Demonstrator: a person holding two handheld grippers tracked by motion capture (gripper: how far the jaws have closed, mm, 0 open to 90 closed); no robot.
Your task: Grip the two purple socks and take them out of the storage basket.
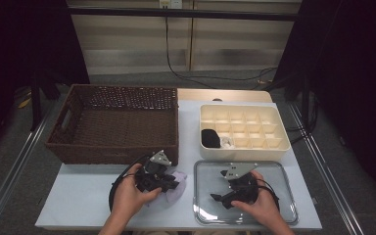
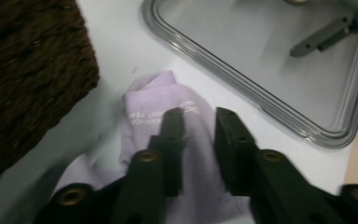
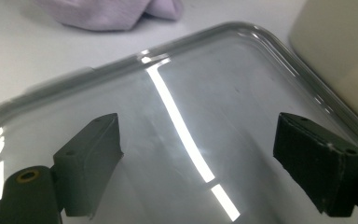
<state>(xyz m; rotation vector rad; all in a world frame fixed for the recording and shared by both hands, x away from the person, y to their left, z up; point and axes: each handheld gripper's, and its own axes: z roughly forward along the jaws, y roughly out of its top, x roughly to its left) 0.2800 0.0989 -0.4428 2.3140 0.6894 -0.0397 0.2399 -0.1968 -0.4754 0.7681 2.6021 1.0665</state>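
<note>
A lilac sock (image 1: 180, 191) lies crumpled on the white table, left of a clear plastic lid (image 1: 274, 186). My left gripper (image 1: 169, 185) rests on the sock. In the left gripper view its jaws (image 2: 199, 116) stand a narrow gap apart over the sock (image 2: 144, 100), whose fabric runs flat beneath them without being pinched. My right gripper (image 1: 218, 198) hovers above the lid. Its jaws (image 3: 198, 140) are spread wide in the right gripper view, with just the shiny lid (image 3: 191, 93) between them. The sock (image 3: 107, 14) peeks in at that view's top edge.
A brown wicker basket (image 1: 112, 152) stands at the back left, close behind my left hand. At the back right stands a cream divided box (image 1: 245, 149), and a black item (image 1: 210, 138) sits in its near-left cell. The lid's rim (image 2: 242, 93) lies just right of the sock.
</note>
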